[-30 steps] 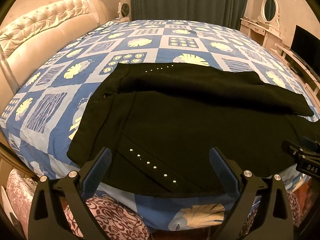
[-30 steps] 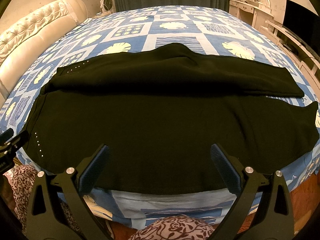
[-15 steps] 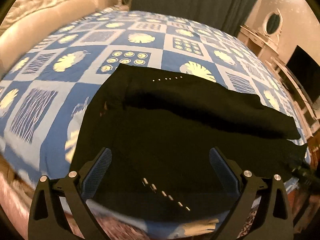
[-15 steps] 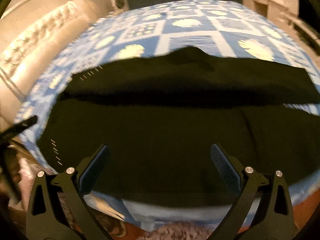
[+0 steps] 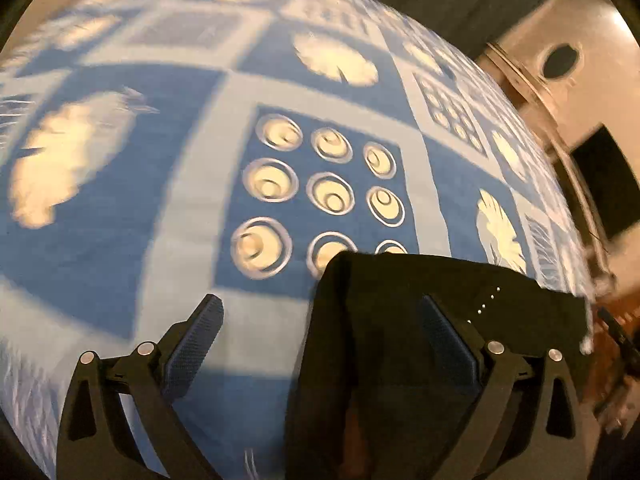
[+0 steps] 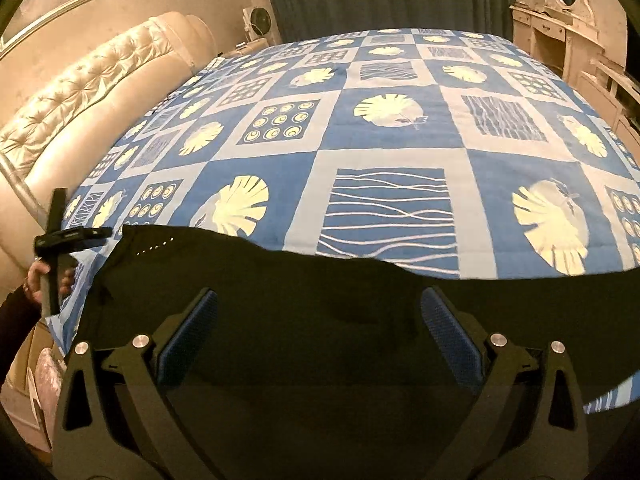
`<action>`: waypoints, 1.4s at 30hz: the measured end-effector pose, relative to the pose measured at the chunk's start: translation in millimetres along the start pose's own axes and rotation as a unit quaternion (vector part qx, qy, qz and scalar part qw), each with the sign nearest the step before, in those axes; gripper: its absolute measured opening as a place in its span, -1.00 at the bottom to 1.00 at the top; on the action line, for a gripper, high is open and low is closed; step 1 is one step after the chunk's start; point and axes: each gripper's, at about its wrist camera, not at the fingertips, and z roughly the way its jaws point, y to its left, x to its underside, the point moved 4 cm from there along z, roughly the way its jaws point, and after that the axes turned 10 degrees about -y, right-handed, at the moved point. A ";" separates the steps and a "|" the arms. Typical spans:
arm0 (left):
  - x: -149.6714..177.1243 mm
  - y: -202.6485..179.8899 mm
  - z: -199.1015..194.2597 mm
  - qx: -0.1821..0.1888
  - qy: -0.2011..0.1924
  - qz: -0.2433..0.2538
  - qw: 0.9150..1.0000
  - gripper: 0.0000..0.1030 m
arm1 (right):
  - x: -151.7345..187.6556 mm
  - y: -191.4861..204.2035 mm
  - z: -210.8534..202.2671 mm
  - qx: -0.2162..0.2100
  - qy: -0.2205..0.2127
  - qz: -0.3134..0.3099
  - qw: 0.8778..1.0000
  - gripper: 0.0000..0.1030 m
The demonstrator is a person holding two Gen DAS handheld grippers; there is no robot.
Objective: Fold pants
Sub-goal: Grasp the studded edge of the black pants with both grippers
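Note:
Black pants (image 6: 520, 320) lie spread lengthwise across the near part of the bed, a row of small silver studs (image 6: 154, 248) at their left end. In the blurred left wrist view, the studded corner of the pants (image 5: 380, 320) fills the lower right. My left gripper (image 5: 320, 304) is open and low over that corner, its left finger (image 5: 192, 340) above the bedspread and its right finger (image 5: 448, 344) above the cloth. My right gripper (image 6: 318, 294) is open over the middle of the pants, near their far edge. Neither holds anything.
The bedspread (image 6: 400, 140) is a blue and white patchwork with leaf prints. A tufted cream headboard (image 6: 100, 92) runs along the left. A dressing table (image 6: 560, 40) and a dark screen (image 5: 604, 188) stand on the right. A hand (image 6: 38, 276) holds the left gripper (image 6: 68, 236).
Both grippers have moved forward and lower over the pants. The left one has swung left to the studded corner; the right one now reaches the far edge. The pants lie as before.

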 end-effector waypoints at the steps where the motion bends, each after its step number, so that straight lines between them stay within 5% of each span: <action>1: -1.4 -1.1 10.7 0.018 0.014 0.008 1.000 0.89 | 0.2 1.1 4.0 -0.003 0.002 -0.001 1.000 0.96; 3: -2.5 -6.9 15.9 0.034 0.016 0.027 0.999 0.89 | 0.2 2.4 13.1 -0.009 0.007 -0.001 1.000 0.96; 7: -4.0 -26.8 18.2 0.120 0.036 0.035 0.991 0.89 | 3.9 7.6 23.3 -0.039 0.017 0.010 0.999 0.96; 15: 0.4 -34.5 23.8 0.105 0.052 0.046 0.992 0.87 | -16.5 14.1 37.6 -0.118 0.030 0.006 0.993 0.96; 17: -1.0 -38.7 25.4 0.085 0.044 0.063 0.993 0.31 | -25.8 12.2 45.5 -0.129 0.041 -0.007 0.991 0.96; 18: -3.9 -41.2 33.4 0.060 0.048 0.078 0.994 -0.17 | -28.3 11.1 49.3 -0.132 0.047 -0.013 0.990 0.96; 25: -4.7 -39.4 34.8 0.052 0.054 0.078 0.994 -0.32 | -35.6 -3.4 108.4 -0.127 0.148 -0.085 0.977 0.96; 30: -1.1 -40.3 34.3 0.054 0.043 0.081 0.994 -0.35 | -16.1 -6.3 144.5 -0.107 0.234 -0.151 0.954 0.93; 31: -0.5 -39.9 33.7 0.056 0.042 0.077 0.995 -0.35 | -13.8 -6.8 147.3 -0.112 0.245 -0.150 0.951 0.83; 33: -1.2 -38.3 34.7 0.058 0.042 0.069 0.995 -0.35 | -6.9 -6.9 151.2 -0.125 0.271 -0.147 0.943 -0.38; 36: -0.5 -39.8 32.6 0.054 0.038 0.072 0.995 -0.36 | 0.7 -5.4 149.0 -0.132 0.290 -0.136 0.938 -0.72; 42: -3.2 -48.0 12.4 0.082 0.009 0.060 0.995 -0.41 | -10.2 11.2 103.5 -0.098 0.203 -0.158 0.961 -0.74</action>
